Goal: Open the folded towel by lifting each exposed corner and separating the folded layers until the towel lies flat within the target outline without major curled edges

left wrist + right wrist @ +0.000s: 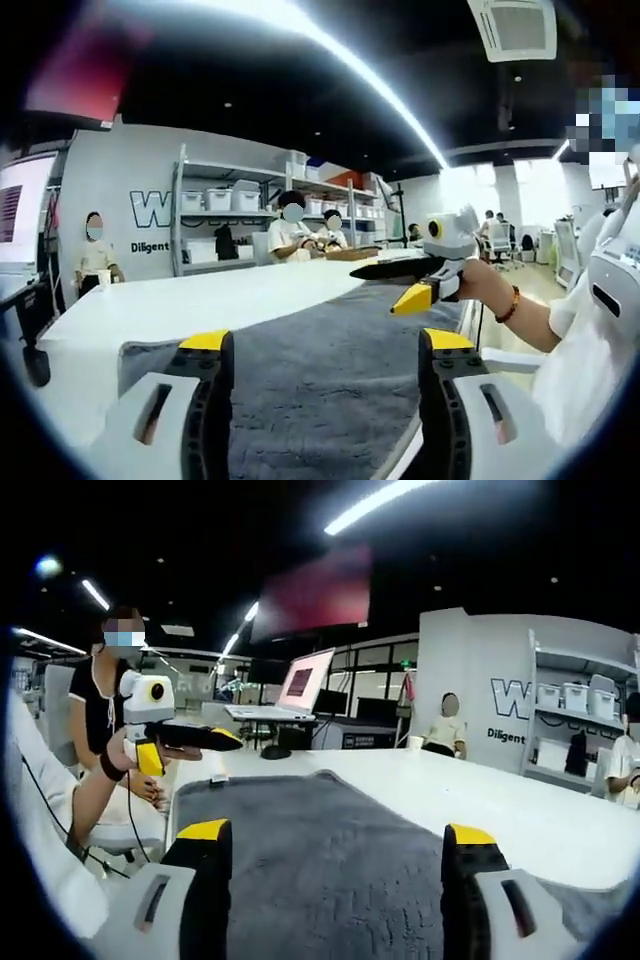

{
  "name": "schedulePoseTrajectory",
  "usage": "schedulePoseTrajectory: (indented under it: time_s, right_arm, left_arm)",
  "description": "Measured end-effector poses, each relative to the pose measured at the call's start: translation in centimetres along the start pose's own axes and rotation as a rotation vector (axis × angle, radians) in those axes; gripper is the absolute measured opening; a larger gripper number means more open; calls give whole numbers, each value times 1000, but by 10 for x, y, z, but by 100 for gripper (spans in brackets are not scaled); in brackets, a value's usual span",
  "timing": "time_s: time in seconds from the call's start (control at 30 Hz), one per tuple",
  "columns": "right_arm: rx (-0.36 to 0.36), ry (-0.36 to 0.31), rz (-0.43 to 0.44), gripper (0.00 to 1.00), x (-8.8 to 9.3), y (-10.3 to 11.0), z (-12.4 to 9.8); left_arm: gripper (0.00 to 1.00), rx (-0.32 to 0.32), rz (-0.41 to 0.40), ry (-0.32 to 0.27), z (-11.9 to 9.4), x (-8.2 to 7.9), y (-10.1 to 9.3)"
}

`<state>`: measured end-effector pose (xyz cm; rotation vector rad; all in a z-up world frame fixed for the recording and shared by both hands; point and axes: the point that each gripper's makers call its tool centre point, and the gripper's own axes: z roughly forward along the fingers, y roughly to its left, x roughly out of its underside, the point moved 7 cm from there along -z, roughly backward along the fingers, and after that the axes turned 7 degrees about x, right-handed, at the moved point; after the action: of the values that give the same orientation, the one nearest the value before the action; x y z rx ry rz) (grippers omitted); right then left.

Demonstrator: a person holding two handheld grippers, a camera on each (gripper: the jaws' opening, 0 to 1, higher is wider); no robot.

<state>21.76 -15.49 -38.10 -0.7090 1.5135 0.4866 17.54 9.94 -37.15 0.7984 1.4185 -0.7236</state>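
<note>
- Two grey-and-black grippers with yellow tips are hovering above the work, each with its jaws standing wide apart and gripping nothing.
- In the left gripper view, the left gripper [326,345] is pointing along a dark grey fuzzy towel [330,385], which is lying spread between and beyond its jaws.
- In the same view, the right gripper [405,283] is coming in from the right, held by a hand [478,281] with a beaded bracelet on the wrist, and is hanging just over the towel's far edge.
- In the right gripper view, the right gripper [338,832] is looking across the same dark grey towel [320,850], whose rounded far corners are lying flat.
- There the left gripper [196,737] is floating at the left, near the towel's far left corner.
- The towel is resting on a long white surface [190,305], which is stretching away on both sides [500,800].
- Beyond the surface, white storage shelves with plastic bins [235,210] are standing against a grey wall, and seated people are gathering near them.
- An open laptop [290,692] is sitting on a farther desk.
</note>
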Motion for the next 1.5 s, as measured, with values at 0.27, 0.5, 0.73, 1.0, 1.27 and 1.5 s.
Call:
schedulePoseTrajectory:
  time_s: [0.27, 0.5, 0.73, 1.0, 1.27, 1.5]
  right_arm:
    - [12, 28, 12, 85, 11, 5, -23]
    - [56, 4, 68, 81, 17, 2, -45]
    - [77, -35, 42, 84, 13, 0, -51]
    - [66, -1, 8, 84, 18, 2, -51]
    - [53, -2, 0, 85, 17, 5, -54]
    - [47, -3, 13, 85, 17, 4, -56]
  left_arm:
    - [74, 19, -1, -26, 5, 1, -10]
    - [74, 51, 8, 13, 8, 8, -15]
    - [75, 52, -1, -12, 5, 4, -16]
    - [75, 63, -4, -10, 4, 5, -18]
    - [76, 76, -3, -3, 6, 7, -21]
    - [76, 76, -6, 1, 5, 8, -20]
